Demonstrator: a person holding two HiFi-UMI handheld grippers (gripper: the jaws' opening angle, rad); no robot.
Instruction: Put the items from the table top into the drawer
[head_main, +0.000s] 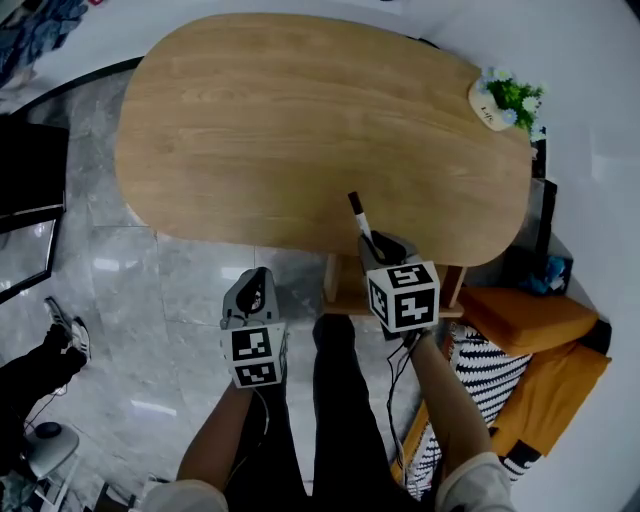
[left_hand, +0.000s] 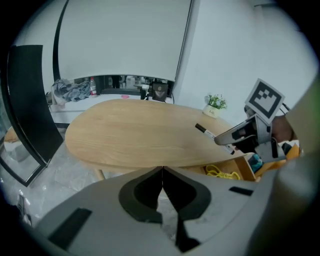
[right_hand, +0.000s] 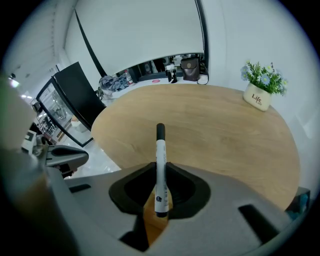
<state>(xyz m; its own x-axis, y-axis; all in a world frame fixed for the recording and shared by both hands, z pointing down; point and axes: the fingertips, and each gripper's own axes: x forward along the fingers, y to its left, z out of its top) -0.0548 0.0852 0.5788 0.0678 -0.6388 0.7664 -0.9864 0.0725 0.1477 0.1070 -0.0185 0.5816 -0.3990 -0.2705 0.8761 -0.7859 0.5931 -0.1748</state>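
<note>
Wood-grain oval surface (head_main: 300, 120), small potted plant (head_main: 508, 100) at far right end. Right tool (head_main: 377, 245) clamped on marker (head_main: 357, 212): white barrel, black cap. Capped end sticks forward out of jaws, above near edge of surface. Left tool (head_main: 257, 278) has jaws together, nothing between them; held off surface over grey floor (head_main: 150, 290), beside right tool, apart from it. Open wooden drawer (left_hand: 246, 167) under surface's near edge, close to right tool. Yellow item (left_hand: 221, 173) lies inside drawer.
</note>
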